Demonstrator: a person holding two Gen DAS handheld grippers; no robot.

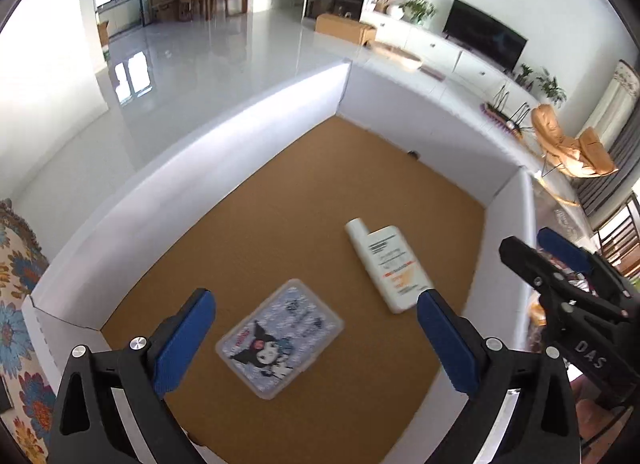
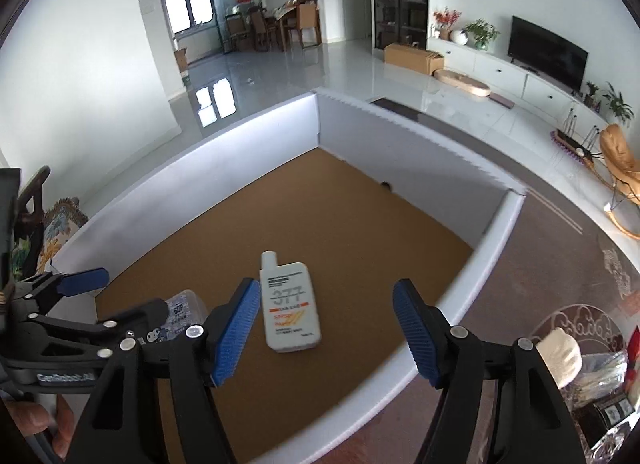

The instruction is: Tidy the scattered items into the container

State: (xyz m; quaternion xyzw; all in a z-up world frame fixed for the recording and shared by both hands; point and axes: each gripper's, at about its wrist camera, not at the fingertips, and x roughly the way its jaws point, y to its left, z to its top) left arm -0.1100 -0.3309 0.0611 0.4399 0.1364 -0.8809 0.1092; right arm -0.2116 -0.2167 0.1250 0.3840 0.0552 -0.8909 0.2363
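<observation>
The container is a white-walled box [image 1: 224,152] with a cork floor. A clear card case [image 1: 280,338] printed with a cartoon figure lies flat on that floor, and a white flat bottle [image 1: 390,268] lies to its right. My left gripper [image 1: 315,298] hangs open above the case, and its pads touch nothing. In the right wrist view my right gripper [image 2: 326,286] is open over the bottle [image 2: 290,308], clear of it. The case [image 2: 182,312] is partly hidden there behind the left gripper [image 2: 128,294]. The right gripper [image 1: 528,240] also shows over the box's right wall.
A dark patterned table surface [image 2: 540,284] lies right of the box, with a white cloth item [image 2: 560,352] and some clutter on it. A floral cushion [image 1: 16,304] sits to the left. A hand [image 2: 48,424] holds the left gripper. A small dark hole [image 2: 386,184] marks the far wall.
</observation>
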